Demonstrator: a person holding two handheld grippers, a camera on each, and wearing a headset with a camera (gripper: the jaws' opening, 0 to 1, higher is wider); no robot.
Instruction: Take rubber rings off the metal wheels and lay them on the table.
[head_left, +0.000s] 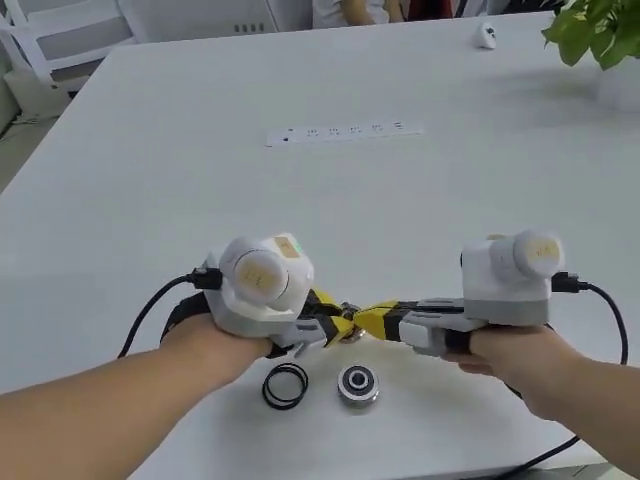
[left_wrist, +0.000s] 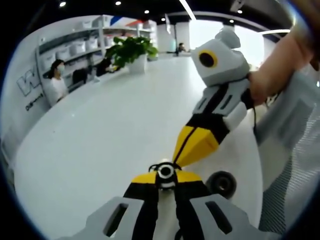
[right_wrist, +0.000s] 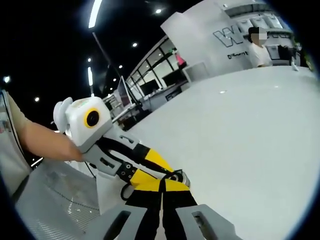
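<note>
Both grippers meet tip to tip low over the near table (head_left: 150, 180). My left gripper (head_left: 335, 322) (left_wrist: 165, 176) is shut on a small metal wheel (left_wrist: 166, 171) held between its yellow-black tips. My right gripper (head_left: 368, 320) (right_wrist: 161, 184) comes in from the opposite side, its jaws together at the wheel's edge, where a thin black rubber ring (right_wrist: 176, 175) shows. Black rubber rings (head_left: 285, 385) lie loose on the table below the left gripper. Beside them stands another metal wheel (head_left: 358, 385) (left_wrist: 221, 183) with a dark ring around it.
A white power strip (head_left: 345, 131) lies across the middle of the table. A potted plant (head_left: 600, 35) stands at the far right corner, and a small white object (head_left: 486, 36) sits at the far edge. Black cables (head_left: 150, 310) trail from both grippers.
</note>
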